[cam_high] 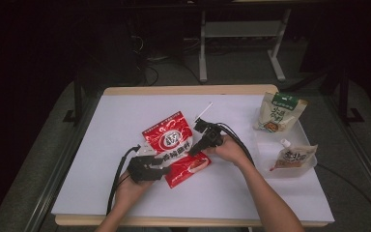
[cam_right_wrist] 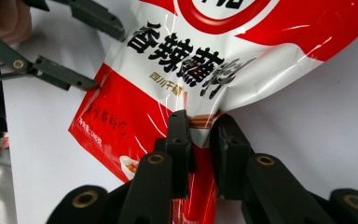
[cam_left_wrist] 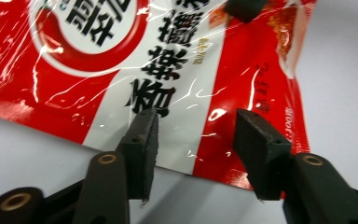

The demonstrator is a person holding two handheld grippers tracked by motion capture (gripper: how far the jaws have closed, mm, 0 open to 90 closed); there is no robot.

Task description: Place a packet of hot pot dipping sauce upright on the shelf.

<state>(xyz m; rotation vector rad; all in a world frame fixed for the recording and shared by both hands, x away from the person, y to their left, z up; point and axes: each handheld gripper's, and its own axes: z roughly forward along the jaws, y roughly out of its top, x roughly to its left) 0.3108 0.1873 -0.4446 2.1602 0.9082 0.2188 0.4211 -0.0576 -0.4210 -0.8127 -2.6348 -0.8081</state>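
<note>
Inspecting the bench point(cam_high: 125, 108), I found the red packet point(cam_high: 174, 140) lying flat near its middle, with both of your tools at its near end. Your right tool point(cam_right_wrist: 199, 128) had its jaws narrowed onto a puckered fold at the packet's edge; the film bunched between the pads, so I recorded that as a grip. Your left tool point(cam_left_wrist: 196, 135) stood half open at the opposite edge, one jaw on either side of the white band of the packet, and the pads pressed nothing. The packet was still on the bench, sealed as far as I could see, and not lifted.

My judgement was that the work had only begun: one hold was taken, the second was outstanding. Whether you meant to open the packet or carry it I could not tell. Two other pouches point(cam_high: 280, 113) sat in the clear tray point(cam_high: 261, 145) at the right, well apart from your tools.
</note>
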